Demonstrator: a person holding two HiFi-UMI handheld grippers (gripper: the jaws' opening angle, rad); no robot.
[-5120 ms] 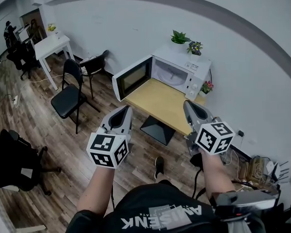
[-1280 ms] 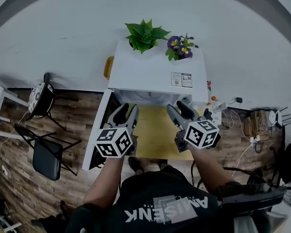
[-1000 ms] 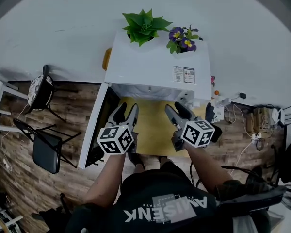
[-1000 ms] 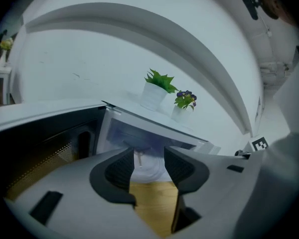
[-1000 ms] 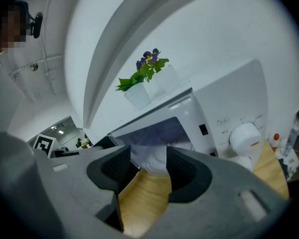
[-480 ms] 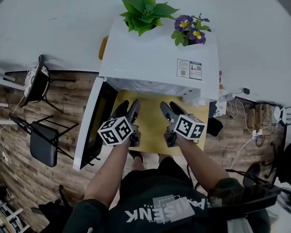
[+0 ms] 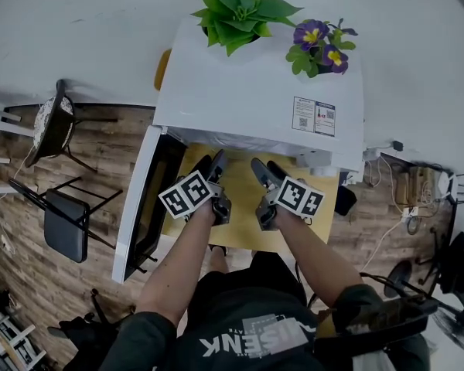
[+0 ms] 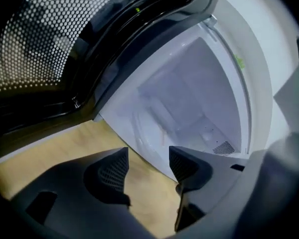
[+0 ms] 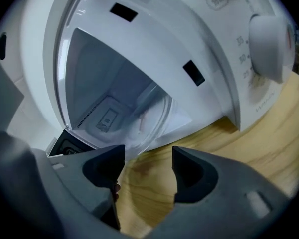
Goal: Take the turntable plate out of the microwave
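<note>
The white microwave [image 7: 255, 91] stands on a wooden table [image 7: 240, 199] with its door [image 7: 143, 199] swung open to the left. Inside the cavity lies the clear glass turntable plate [image 9: 150, 117], which also shows faintly in the left gripper view [image 8: 152, 121]. My left gripper [image 7: 211, 162] and right gripper [image 7: 267, 166] hover side by side over the table just outside the cavity's mouth. Both point in at the plate. The left gripper's [image 8: 148, 158] jaws are opening with nothing between them. So are those of the right gripper [image 9: 148, 158].
A green plant [image 7: 240, 10] and a pot of purple flowers [image 7: 321, 45] stand on the microwave's top. Its control knob [image 9: 269, 49] is on the right of the cavity. Chairs [image 7: 62, 222] stand on the floor at left, cables [image 7: 417, 184] at right.
Both grippers have sunk from chest height to the table in front of the open cavity and rolled somewhat. Their jaws have spread wider.
</note>
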